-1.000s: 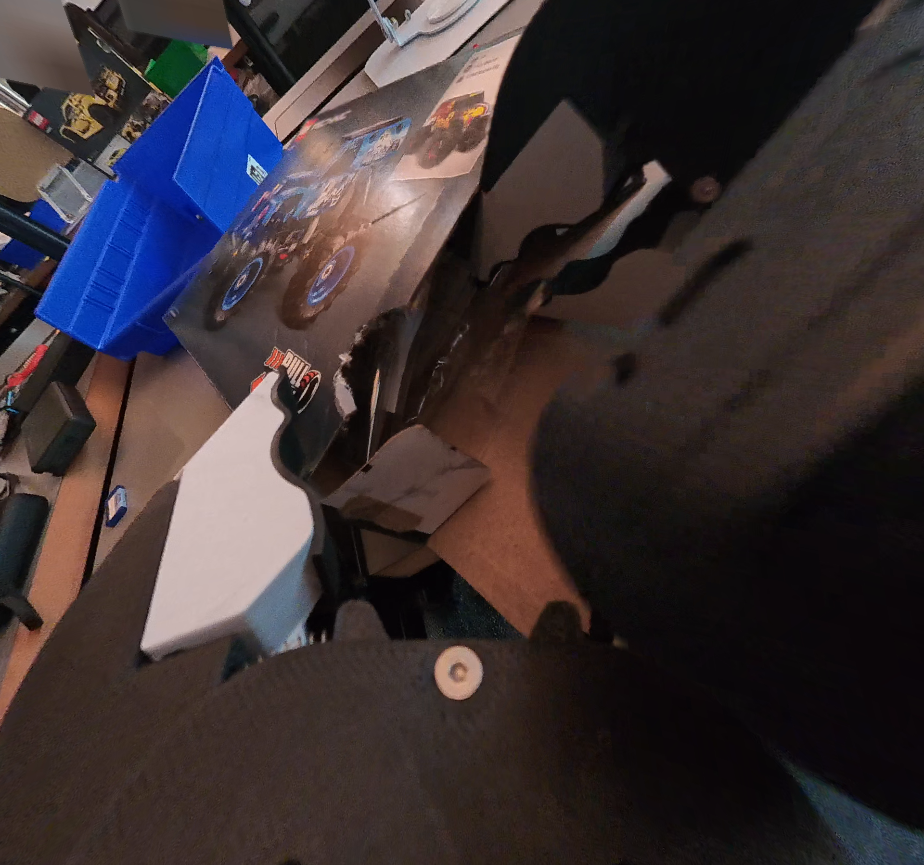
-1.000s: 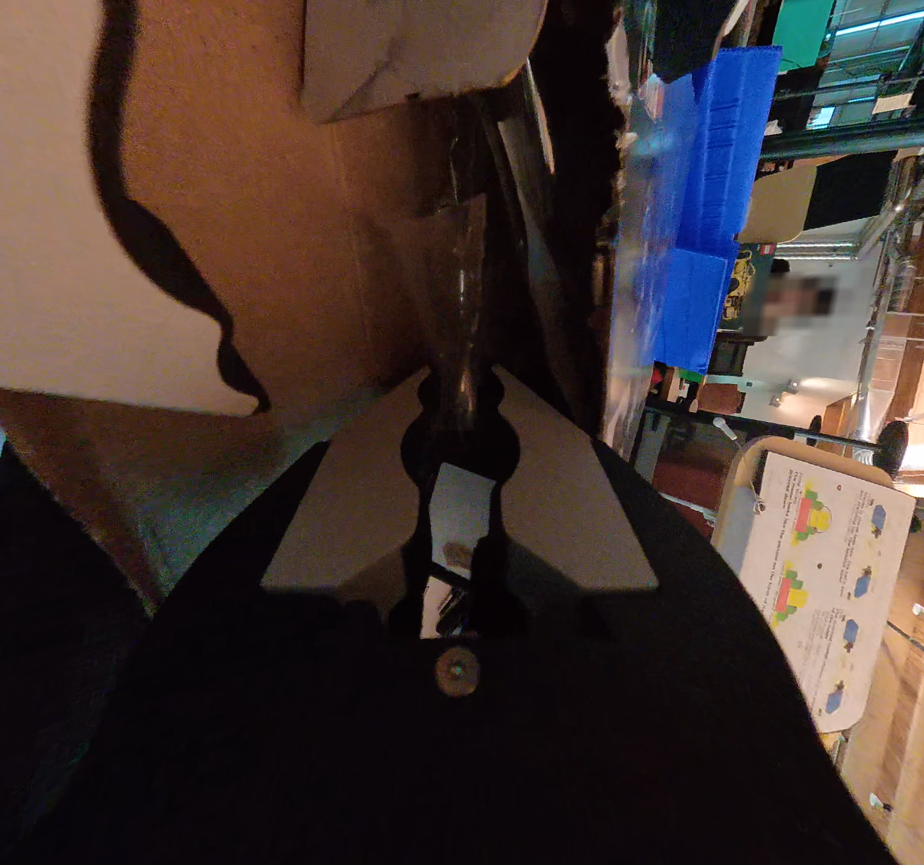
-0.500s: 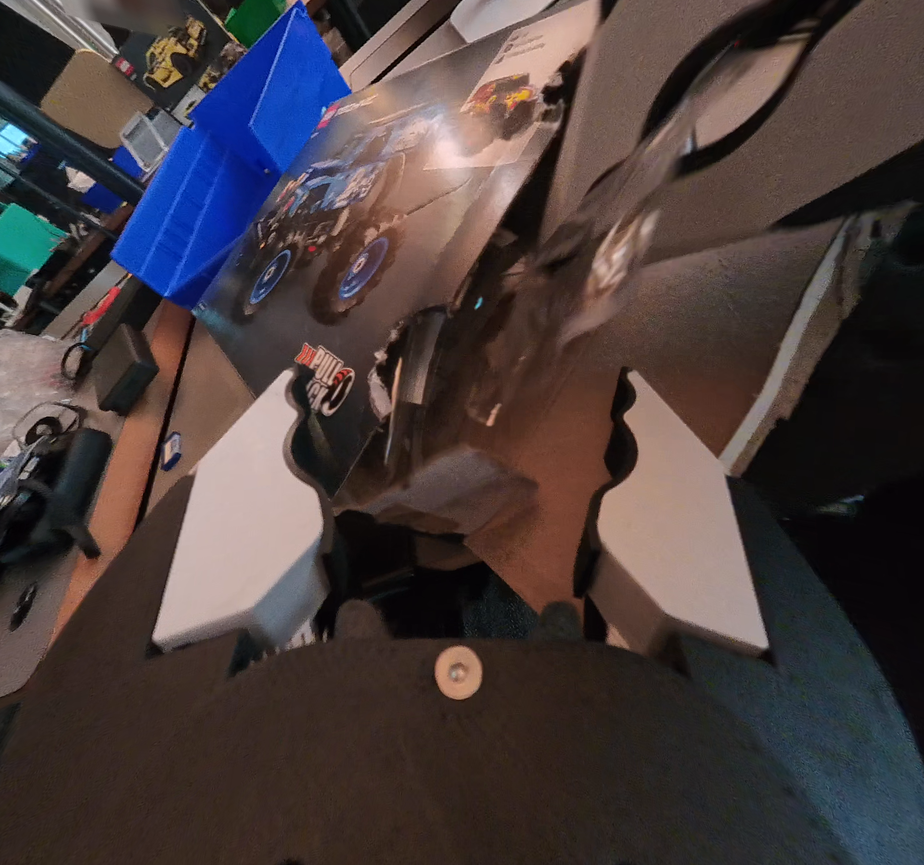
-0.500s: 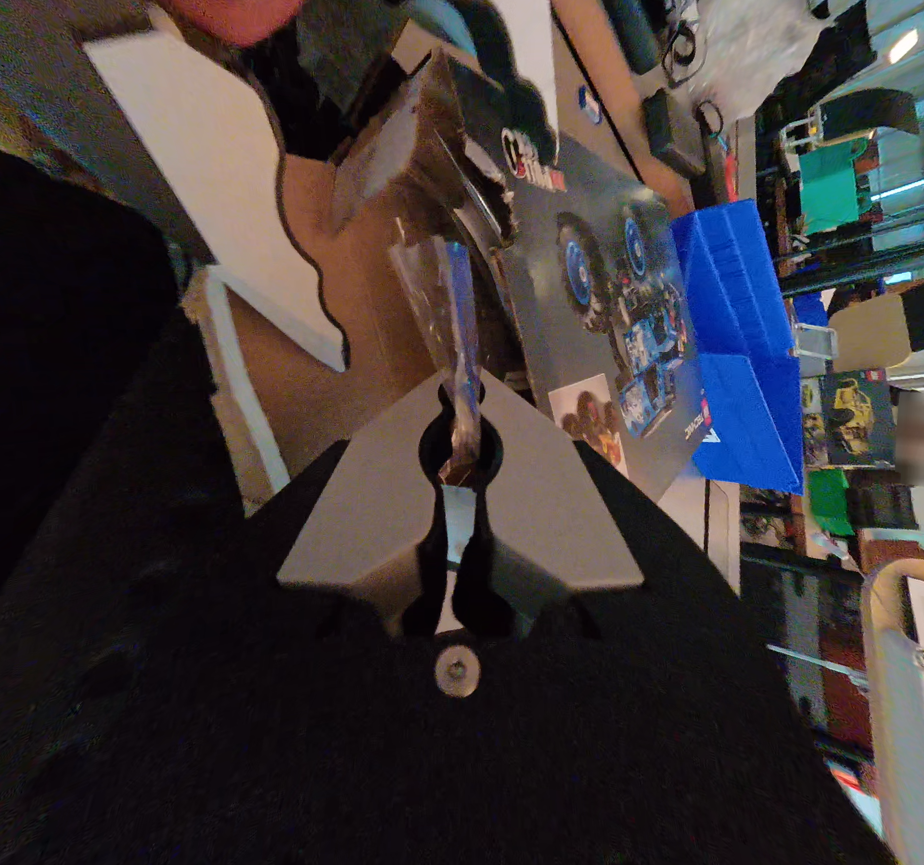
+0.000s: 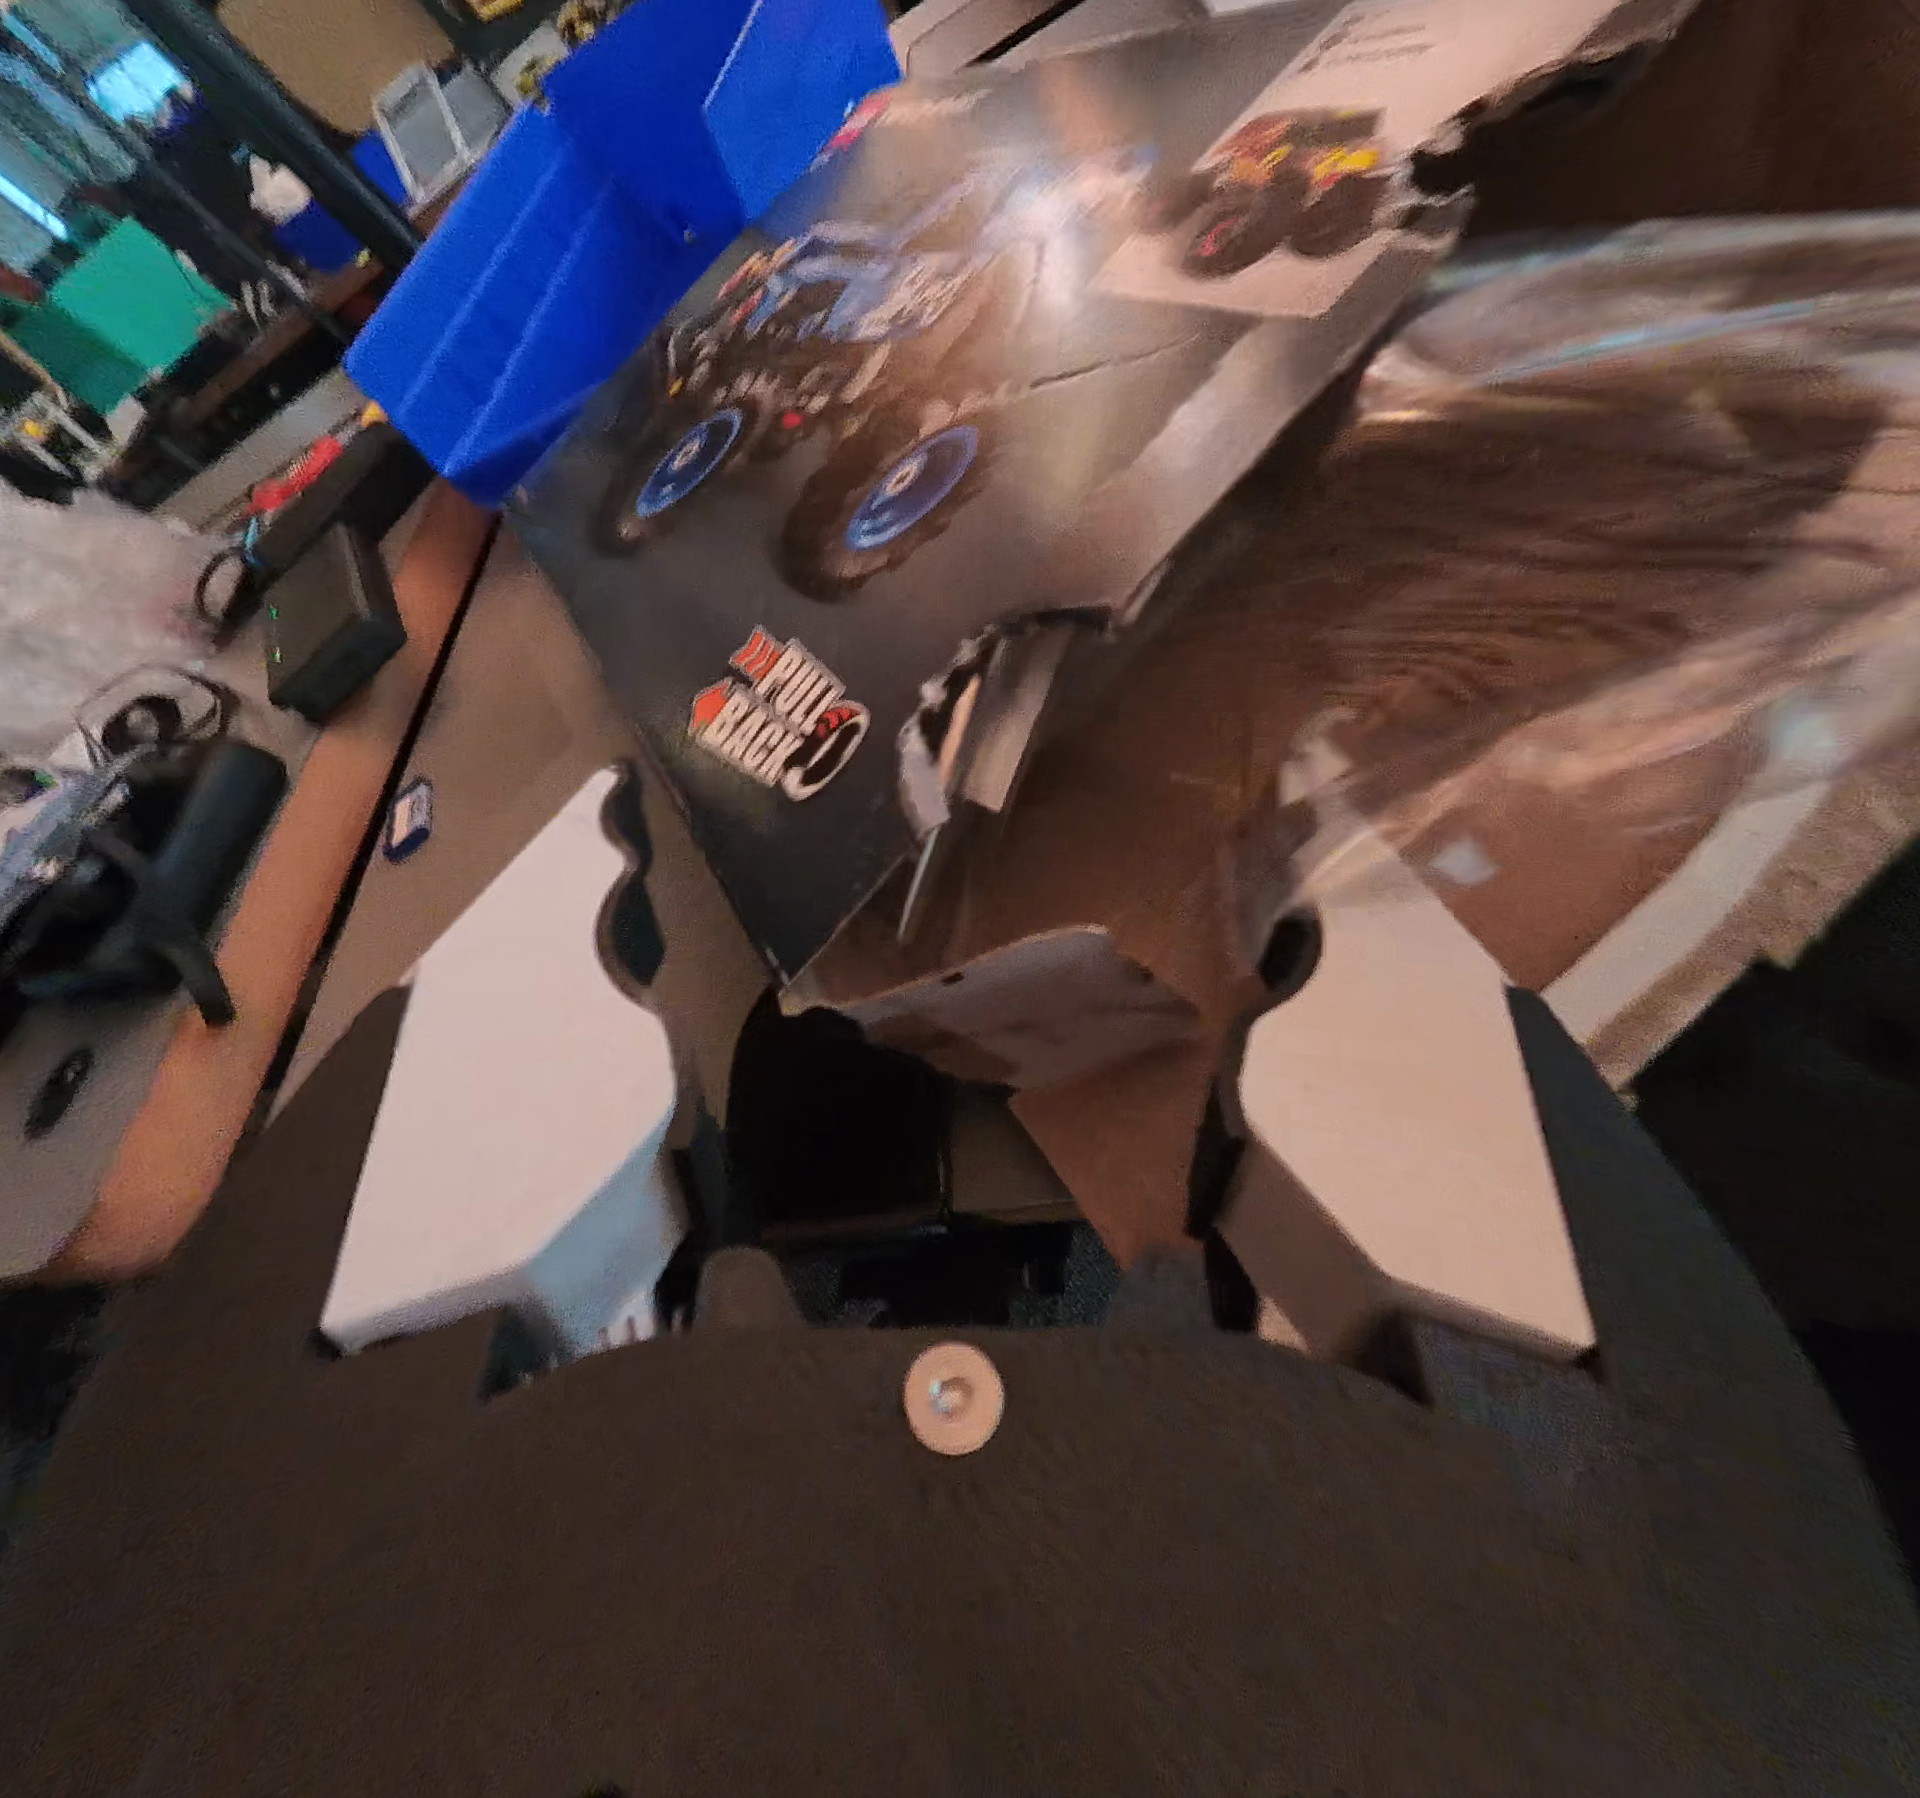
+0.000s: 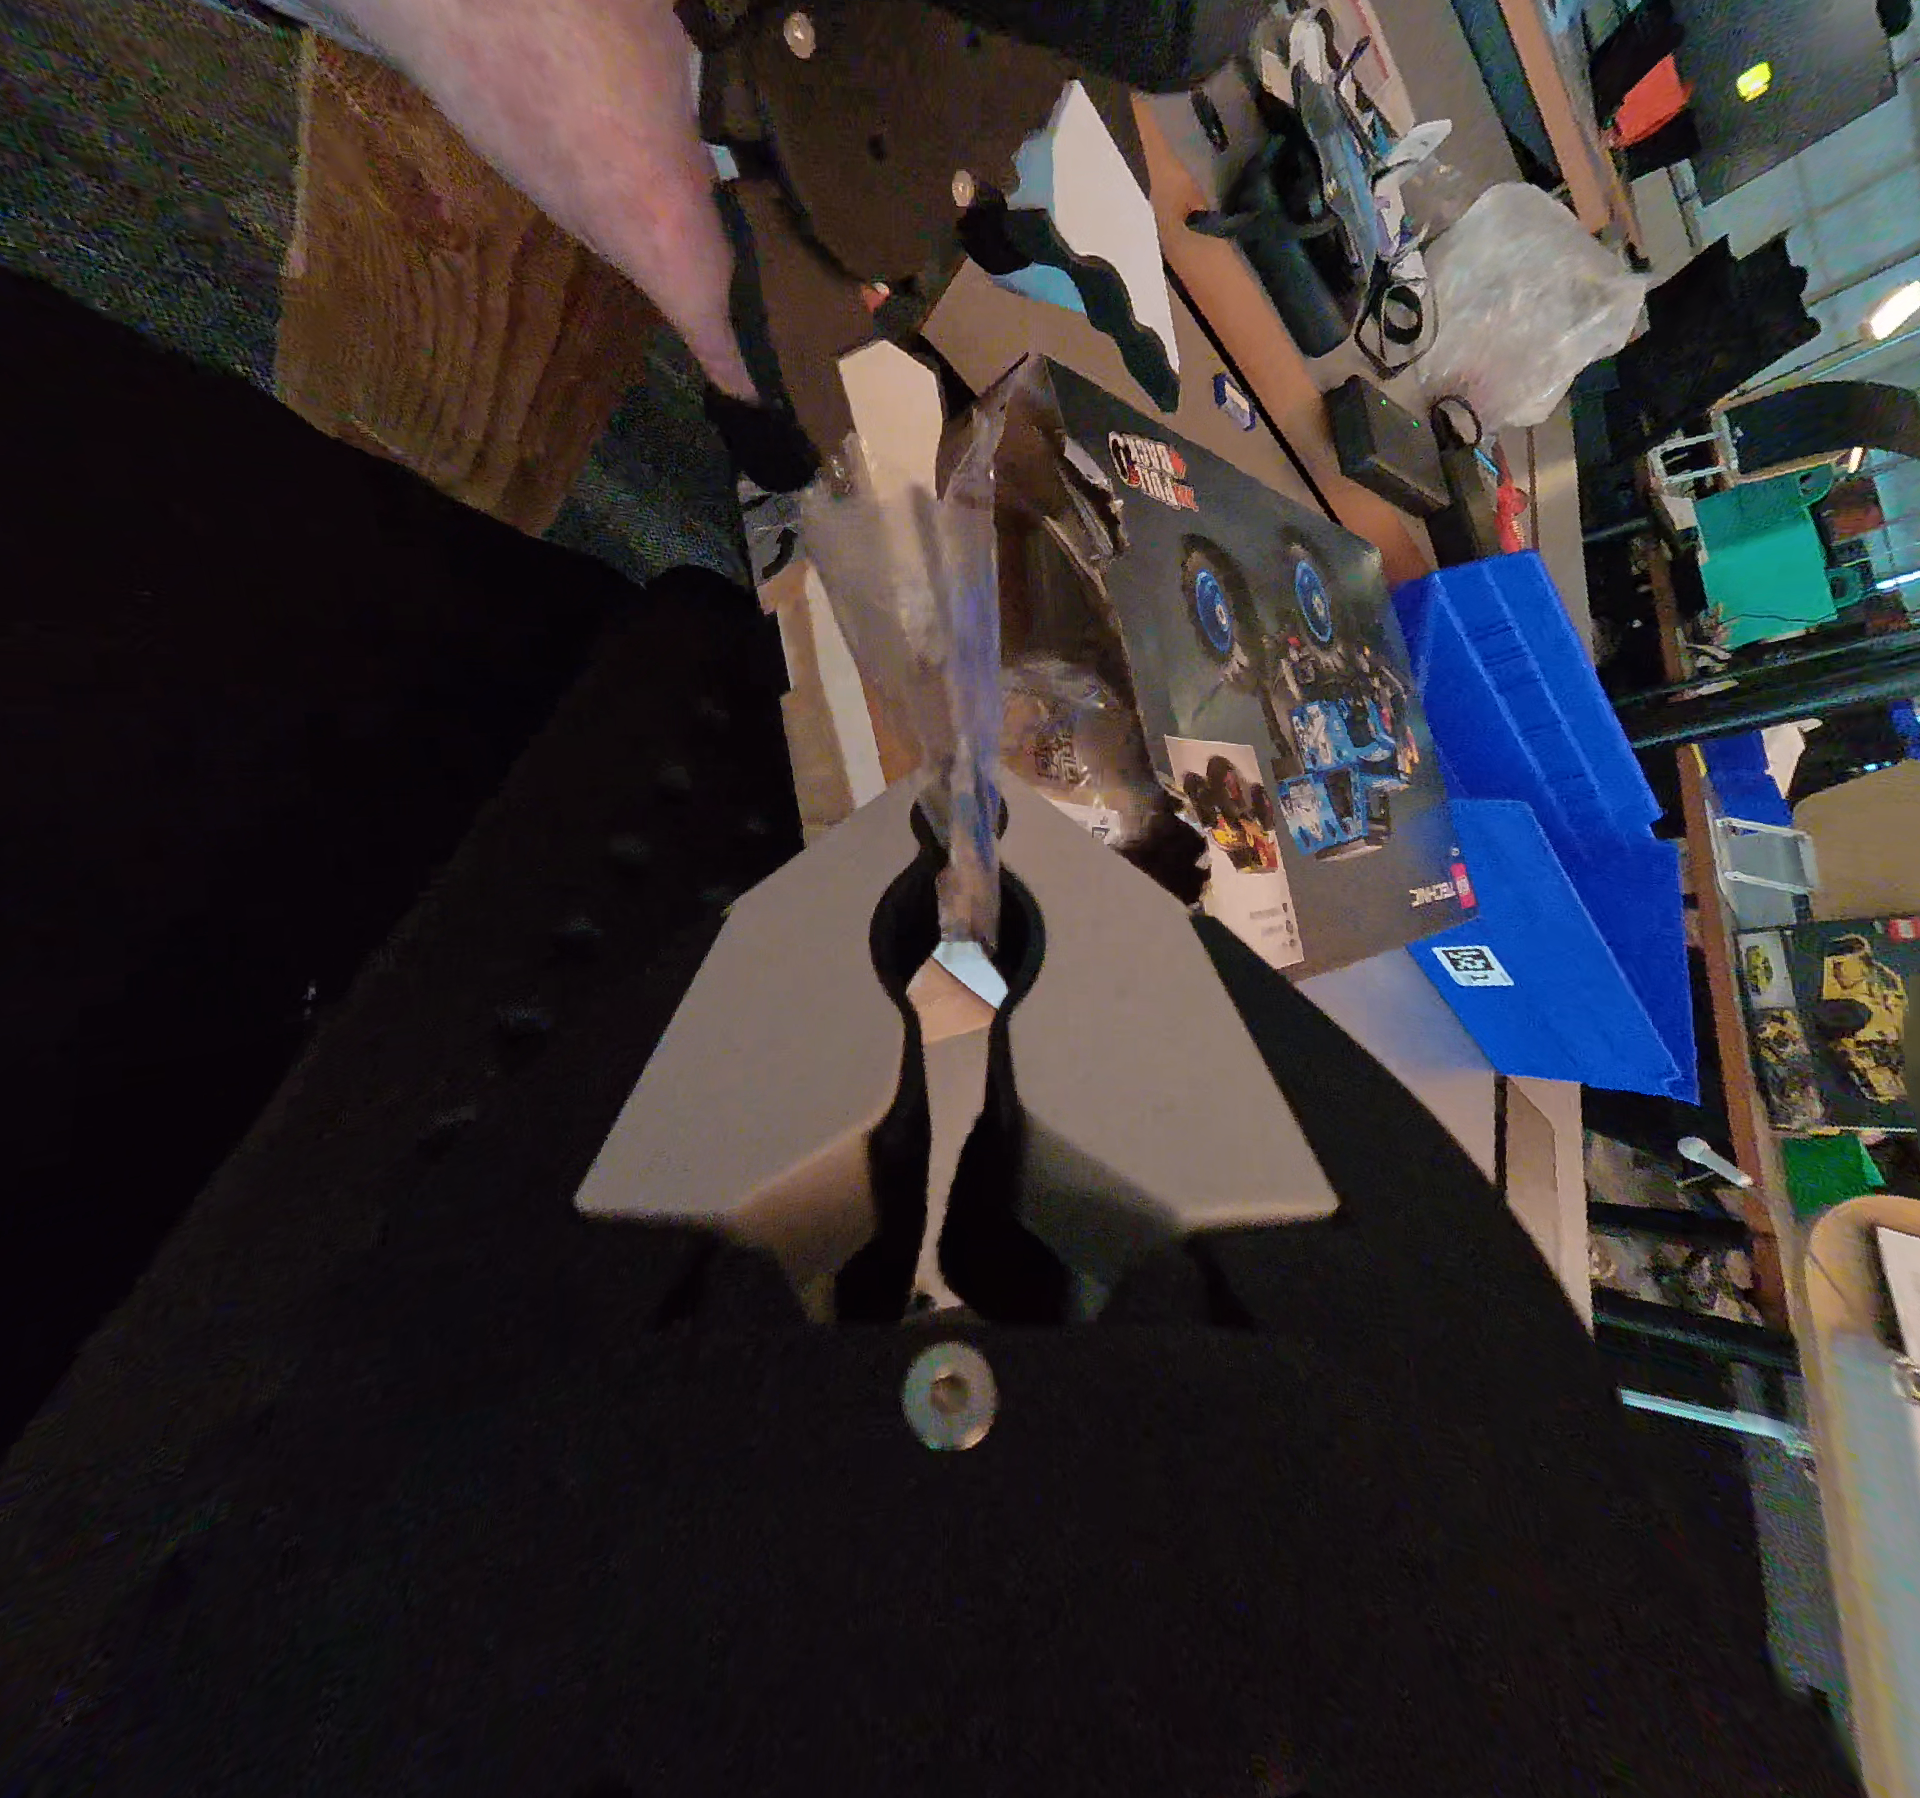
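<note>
Right wrist view: your right hand-held gripper (image 6: 961, 901) is closed on the lower end of a clear plastic bag (image 6: 940, 626), which runs from between the fingertips toward the open end of the toy box (image 6: 1278, 668). The bag appears drawn out of the box for most of its length; whether its far end is free of the flaps you cannot tell. Small parts inside it show only as a blue streak.

Left wrist view: your left hand-held gripper (image 5: 951, 917) stands open, fingers well apart, holding nothing. It sits at the torn open end of the toy box (image 5: 935, 460), with a loose end flap (image 5: 997, 1000) between the fingers, not pinched. The bag (image 5: 1621, 543) crosses the upper right of this view, blurred, above the brown inside of the box.

Items about, on the tabletop (image 5: 488, 709):
- toy box, lying flat, printed top face with a blue-wheeled truck, one end opened;
- blue bins (image 6: 1527, 813), just beside the far long side of the box;
- small black box (image 5: 327, 621), black handle and cables (image 5: 156, 875), crumpled clear wrap (image 6: 1517, 304), all well apart from the box.

Status, as judged: box opened, one bag gripped and largely out; bag not yet set down anywhere. A second bag (image 6: 1060, 740) seems to lie in the box mouth.
</note>
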`<state>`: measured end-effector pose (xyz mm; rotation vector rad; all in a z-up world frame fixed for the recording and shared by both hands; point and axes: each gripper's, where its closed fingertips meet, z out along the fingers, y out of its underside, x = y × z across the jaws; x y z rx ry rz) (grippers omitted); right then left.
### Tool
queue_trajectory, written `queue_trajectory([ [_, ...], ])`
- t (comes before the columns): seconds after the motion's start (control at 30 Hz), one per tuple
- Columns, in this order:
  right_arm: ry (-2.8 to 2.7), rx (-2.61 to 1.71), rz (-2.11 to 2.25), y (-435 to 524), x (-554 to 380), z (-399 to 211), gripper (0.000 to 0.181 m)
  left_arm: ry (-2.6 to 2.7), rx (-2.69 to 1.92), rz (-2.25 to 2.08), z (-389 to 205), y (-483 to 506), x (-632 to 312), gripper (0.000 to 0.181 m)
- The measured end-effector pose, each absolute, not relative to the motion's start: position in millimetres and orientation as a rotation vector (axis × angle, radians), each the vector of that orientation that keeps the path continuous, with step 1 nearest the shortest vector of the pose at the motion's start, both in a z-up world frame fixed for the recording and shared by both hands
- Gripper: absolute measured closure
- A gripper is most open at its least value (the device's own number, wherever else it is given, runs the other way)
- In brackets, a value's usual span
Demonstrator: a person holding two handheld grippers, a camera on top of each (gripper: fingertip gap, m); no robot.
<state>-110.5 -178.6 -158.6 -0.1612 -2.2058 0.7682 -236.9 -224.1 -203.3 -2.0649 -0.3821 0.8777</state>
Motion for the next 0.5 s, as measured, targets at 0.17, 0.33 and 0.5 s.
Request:
queue_trajectory([
  [0.17,-2.182,-0.123,0.819,-183,-86,-151,0.181,-0.406,-2.068,0.957,-207,-235,-250,0.086],
  [0.33,-2.118,-0.229,1.089,-163,-72,-106,0.181,-0.493,-2.061,0.942,-208,-243,-267,0.086],
  [0.5,-2.090,-0.366,1.293,-138,-67,-71,0.181,-0.522,-2.070,1.010,-206,-249,-287,0.082],
])
